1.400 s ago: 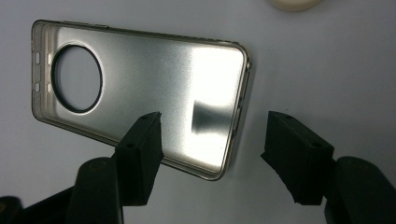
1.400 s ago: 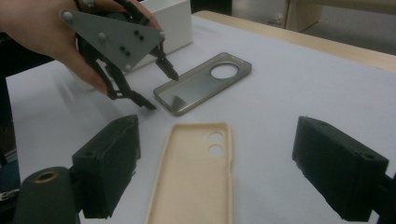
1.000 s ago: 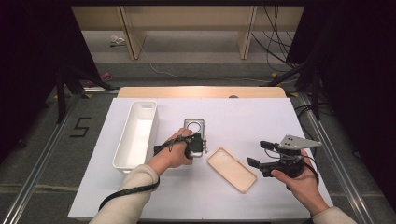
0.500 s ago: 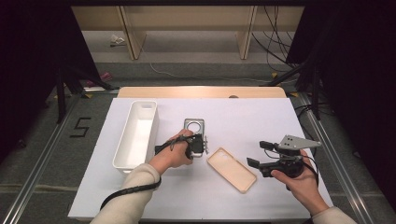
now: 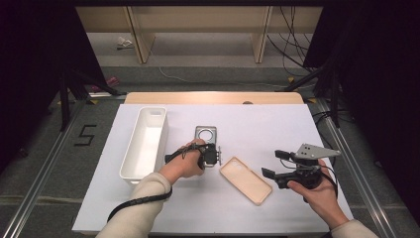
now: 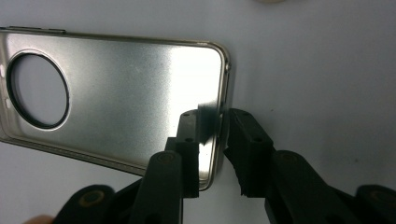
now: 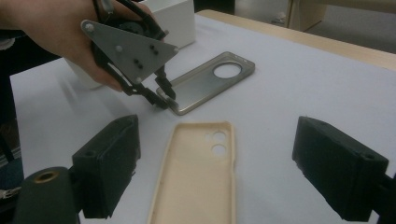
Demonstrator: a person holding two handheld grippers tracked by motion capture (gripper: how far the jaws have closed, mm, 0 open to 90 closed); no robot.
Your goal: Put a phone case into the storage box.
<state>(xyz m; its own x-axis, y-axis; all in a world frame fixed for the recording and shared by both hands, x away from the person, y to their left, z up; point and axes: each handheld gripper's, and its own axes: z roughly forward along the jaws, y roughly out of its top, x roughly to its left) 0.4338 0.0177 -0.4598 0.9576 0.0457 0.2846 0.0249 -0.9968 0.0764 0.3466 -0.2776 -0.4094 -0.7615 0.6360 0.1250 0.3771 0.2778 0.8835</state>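
left hand-held gripper (image 5: 216, 155) has just been closing its jaws on the near short edge of the silver phone case (image 5: 205, 137), one jaw inside the shell and one outside the rim, pads at the metal but seemingly not yet pinching hard. the case lies flat on the white counter (image 5: 297, 129), just right of the white bin (image 5: 146, 141). the bite is shallow and near a corner, so a lift could let the slick metal pivot or slip out and clatter down; the thin rim might also skid away if the jaws press unevenly. further right lies the beige phone case (image 5: 246, 179), open side up, close enough to be knocked. the right hand-held gripper (image 5: 272, 166) hovers beside it, jaws wide apart, holding nothing
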